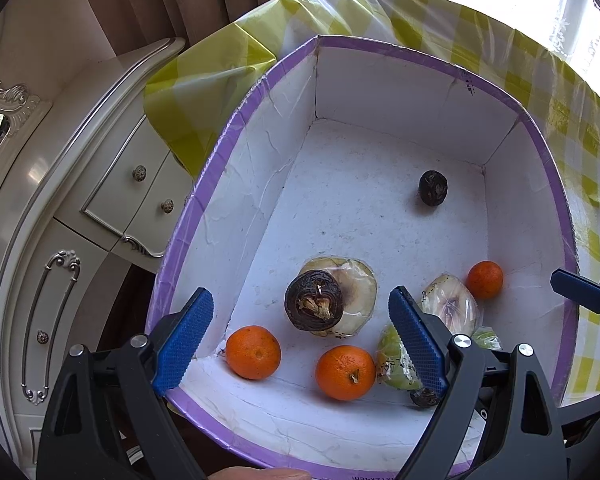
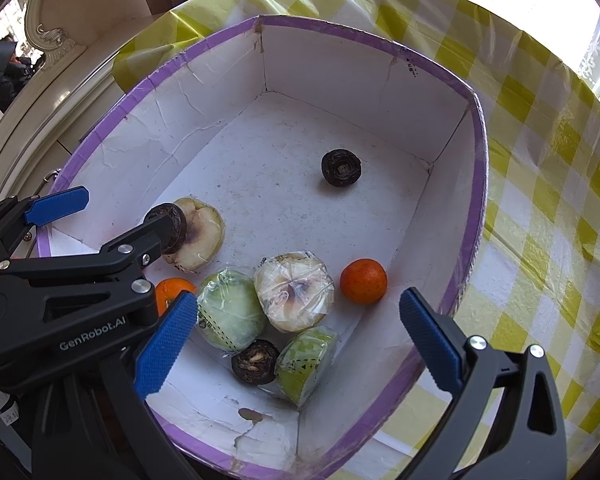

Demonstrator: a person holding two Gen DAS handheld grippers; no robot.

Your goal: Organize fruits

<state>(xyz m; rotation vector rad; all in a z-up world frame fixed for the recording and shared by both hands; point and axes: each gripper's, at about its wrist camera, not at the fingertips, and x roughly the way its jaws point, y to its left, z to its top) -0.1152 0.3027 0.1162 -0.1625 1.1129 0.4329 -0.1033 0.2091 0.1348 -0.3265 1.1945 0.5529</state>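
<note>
A white cardboard box with a purple rim (image 1: 236, 128) (image 2: 476, 184) holds the fruit. Inside lie three oranges (image 1: 253, 352) (image 1: 345, 372) (image 2: 363, 281), dark brown round fruits (image 1: 314, 300) (image 2: 341, 168) (image 2: 255, 361), and film-wrapped pale and green fruit halves (image 1: 452, 304) (image 2: 294, 296) (image 2: 230, 312). My left gripper (image 1: 300, 340) hovers open over the box's near left corner, with nothing between its blue pads (image 1: 184, 340). My right gripper (image 2: 298, 342) hangs open above the wrapped halves at the near right, also gripping nothing.
The box stands on a table with a yellow-green checked cloth (image 2: 540, 208). A cream carved cabinet with drawers (image 1: 112, 184) stands close on the left, with brown curtains behind. A person's fingertip (image 1: 260, 474) shows at the bottom edge.
</note>
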